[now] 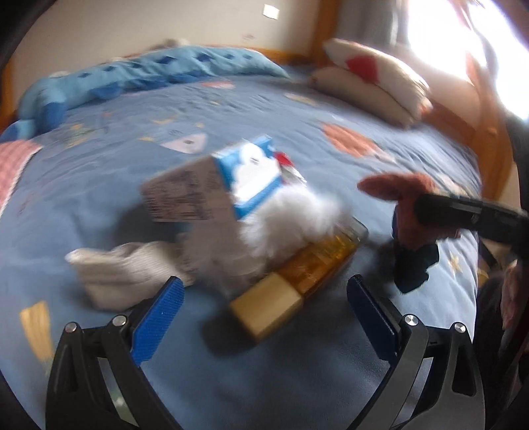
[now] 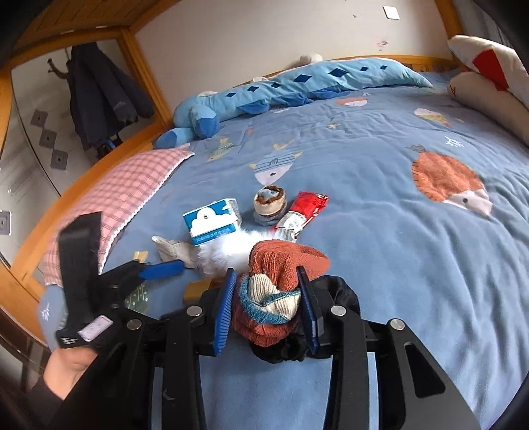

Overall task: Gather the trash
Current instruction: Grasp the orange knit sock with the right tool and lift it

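A wooden-framed bed (image 2: 145,53) with a blue fish-print cover (image 2: 380,205) fills the room; pale wall (image 2: 264,29) behind, bright window (image 1: 463,49) at its right edge.

Open blanket (image 2: 380,205) right of clustered litter (image 2: 251,225)

Home bedroom, likely a child's. Bed (image 2: 380,205) fills most of both views, under a blue quilt (image 2: 363,158) sewn with fish and star shapes. Wooden bed frame (image 2: 66,198) runs along the edge. Long blue plush toy (image 2: 297,82) lies against the plain wall (image 2: 248,33). Pink checked pillow (image 2: 125,188) at 1 side, white and red cushions (image 2: 486,66) at the other. Dark coats (image 2: 99,96) hang beside the bed. Bright window (image 1: 479,49) in the left wrist view.
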Tool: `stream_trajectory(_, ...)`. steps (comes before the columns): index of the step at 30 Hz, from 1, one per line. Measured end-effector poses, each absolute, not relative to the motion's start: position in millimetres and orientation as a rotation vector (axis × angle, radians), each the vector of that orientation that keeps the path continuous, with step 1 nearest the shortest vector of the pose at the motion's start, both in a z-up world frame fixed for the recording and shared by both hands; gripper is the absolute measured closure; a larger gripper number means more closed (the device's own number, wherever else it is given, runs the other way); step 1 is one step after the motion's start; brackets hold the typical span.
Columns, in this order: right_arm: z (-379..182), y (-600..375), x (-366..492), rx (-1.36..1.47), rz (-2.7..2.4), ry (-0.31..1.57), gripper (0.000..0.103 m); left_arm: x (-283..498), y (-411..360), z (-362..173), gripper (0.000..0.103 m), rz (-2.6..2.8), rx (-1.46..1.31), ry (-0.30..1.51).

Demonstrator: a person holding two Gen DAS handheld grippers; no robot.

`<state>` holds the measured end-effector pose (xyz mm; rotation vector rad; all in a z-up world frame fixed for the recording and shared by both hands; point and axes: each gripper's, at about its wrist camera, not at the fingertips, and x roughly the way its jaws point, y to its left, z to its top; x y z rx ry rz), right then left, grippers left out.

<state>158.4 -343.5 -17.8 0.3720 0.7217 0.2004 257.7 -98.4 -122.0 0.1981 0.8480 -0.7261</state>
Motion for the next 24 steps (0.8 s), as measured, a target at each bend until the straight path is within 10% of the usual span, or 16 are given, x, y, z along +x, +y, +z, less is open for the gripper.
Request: stream_trajectory(24, -10, -364, 141, 0.422, 0.248, 0.690, 0.067, 241, -136, -118, 0.004, -0.899, 0.090, 0.865)
